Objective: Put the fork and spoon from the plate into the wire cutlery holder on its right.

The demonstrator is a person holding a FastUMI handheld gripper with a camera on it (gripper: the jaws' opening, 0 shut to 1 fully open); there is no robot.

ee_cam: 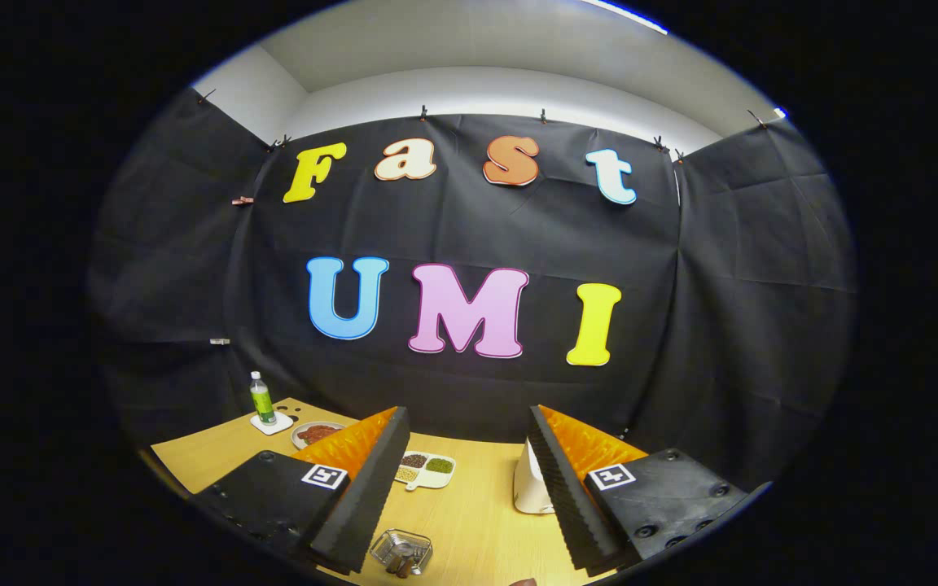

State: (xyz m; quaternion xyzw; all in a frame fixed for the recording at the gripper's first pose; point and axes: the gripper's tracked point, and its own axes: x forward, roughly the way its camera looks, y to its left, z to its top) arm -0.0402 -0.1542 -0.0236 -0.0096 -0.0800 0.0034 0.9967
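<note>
Gripper view: gripper (462, 480) is sitting high above the table (477, 521), tilted up so most of what it is seeing is the black cloth booth wall (518, 391). Fingers (367, 488) are standing wide apart, nothing between them, not pressing on anything.

Down between the fingers, close to the left one, a small wire cutlery holder (401, 551) is showing: silvery, squarish, seen from above, with what is looking like metal cutlery handles inside. Too small and distorted to tell fork from spoon or how many pieces are in there.

Beyond the fingertips, a white divided dish (428, 470) is lying on the wooden top, its compartments carrying dark, beige and green grainy contents. Left of that, partly behind the left finger, a round plate (314, 433) is holding something reddish-brown; I cannot tell whether any cutlery is lying on it.

Farther left at the table's far corner, a clear bottle with a green label (261, 399) is standing upright on a white square coaster (272, 423).

Just inside the right finger, touching it in the view, a white rounded object (529, 484) is standing on the table; cannot tell what it is.
</note>
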